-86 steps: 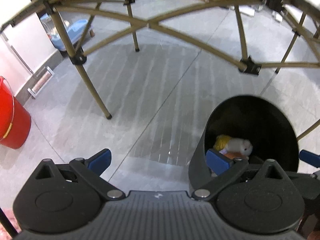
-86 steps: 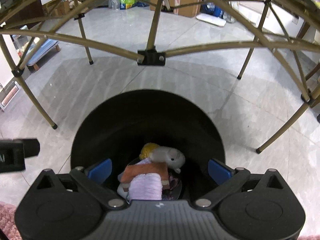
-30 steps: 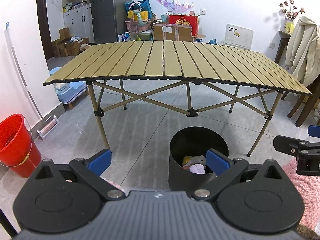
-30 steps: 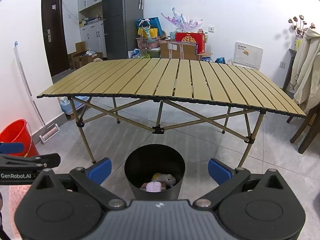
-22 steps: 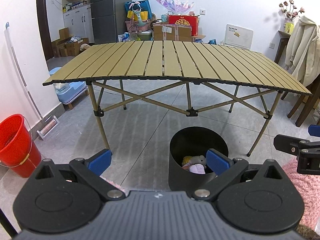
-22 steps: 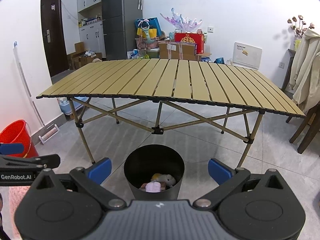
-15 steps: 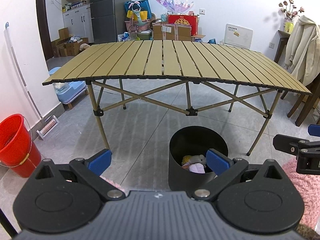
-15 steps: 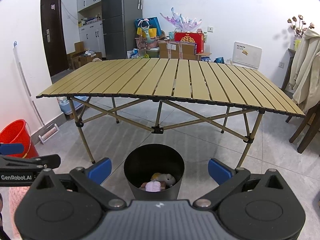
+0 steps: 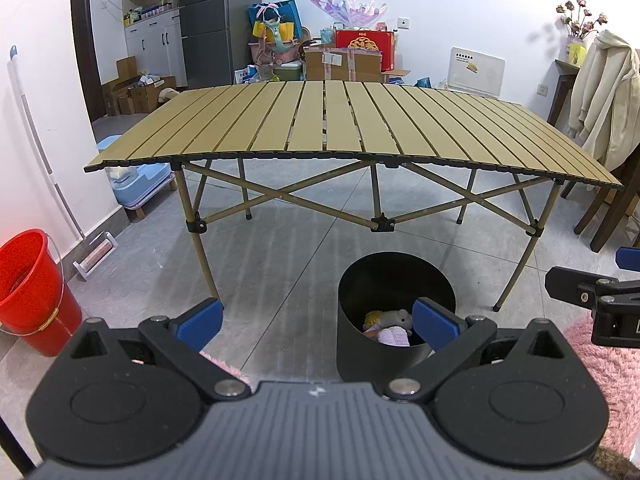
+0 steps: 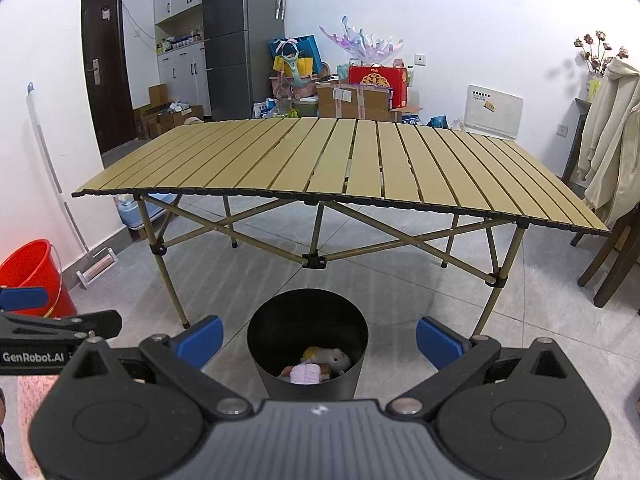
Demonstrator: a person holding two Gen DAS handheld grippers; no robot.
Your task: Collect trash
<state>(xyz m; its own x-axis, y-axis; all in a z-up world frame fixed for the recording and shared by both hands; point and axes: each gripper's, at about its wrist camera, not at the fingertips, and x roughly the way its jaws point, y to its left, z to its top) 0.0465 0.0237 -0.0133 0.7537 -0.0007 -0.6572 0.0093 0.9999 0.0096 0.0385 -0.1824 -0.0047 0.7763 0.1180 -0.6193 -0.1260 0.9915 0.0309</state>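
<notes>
Two tools are in view, each with two blue-padded fingers. The left tool [image 9: 316,318] has its fingers spread wide and grips nothing; the right tool [image 10: 319,336] is likewise spread wide with nothing between its pads. Both are held back from the table, above the floor.

One black bin [image 10: 307,342] stands on the grey tiled floor [image 10: 400,288], in front of the near edge of the one slatted folding table, whose tabletop [image 10: 340,164] carries nothing visible. The trash lies inside the bin: one grey stuffed toy [image 10: 335,357], one yellow item [image 10: 312,353] touching it, one pale purple knitted piece [image 10: 305,374] in front, and one brown piece [image 10: 325,368] beside that, partly hidden. One red bucket [image 9: 30,292] stands at the left wall, and a pink rug [image 9: 612,364] lies at the lower right of the left wrist view.

About three seconds ago both cameras were low, looking under the table frame and straight down into the bin from close above it. Now both are raised and pulled back, so the whole table and room show. Over the last second hardly anything has changed.
</notes>
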